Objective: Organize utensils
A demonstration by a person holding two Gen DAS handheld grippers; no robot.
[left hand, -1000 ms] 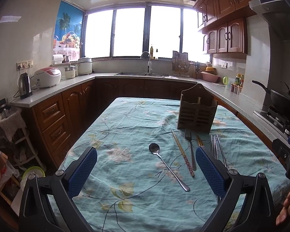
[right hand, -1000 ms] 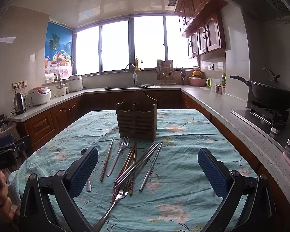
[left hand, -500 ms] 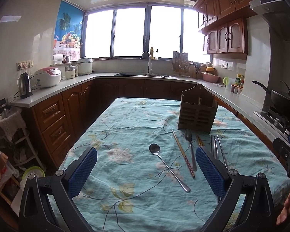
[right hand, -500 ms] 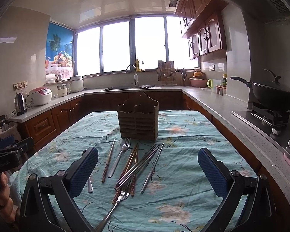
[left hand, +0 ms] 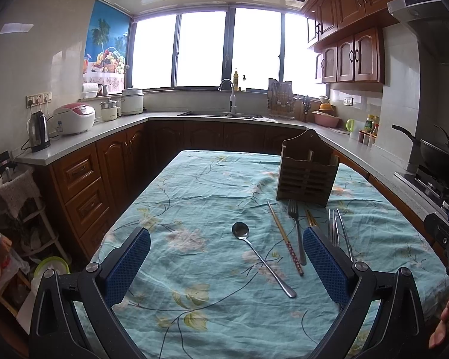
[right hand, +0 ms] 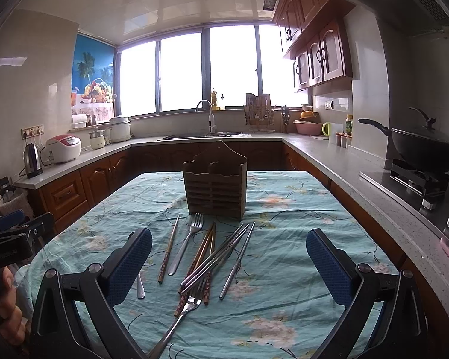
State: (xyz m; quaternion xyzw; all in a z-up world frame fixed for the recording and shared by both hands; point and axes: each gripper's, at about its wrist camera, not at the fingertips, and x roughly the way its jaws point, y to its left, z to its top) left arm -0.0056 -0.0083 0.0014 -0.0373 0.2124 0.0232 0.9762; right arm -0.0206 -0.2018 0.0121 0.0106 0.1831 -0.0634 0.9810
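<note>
While both grippers hung over the table's near edge:
Left gripper point(left hand: 226, 264): jaws wide apart, empty.
Right gripper point(right hand: 229, 264): likewise spread, empty.
Utensils: steel spoon point(left hand: 262, 258), forks point(right hand: 185, 243), patterned and metal chopsticks point(right hand: 215, 257), lying mid-table.
Holder point(right hand: 215, 184): slatted wood, upright just behind them.

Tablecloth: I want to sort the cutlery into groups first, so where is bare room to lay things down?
Free: the cloth left of the spoon, out to the table's left edge, and the strip right of the metal chopsticks toward the counter. Crowded: the patch in front of the holder, where forks and chopsticks overlap.
</note>
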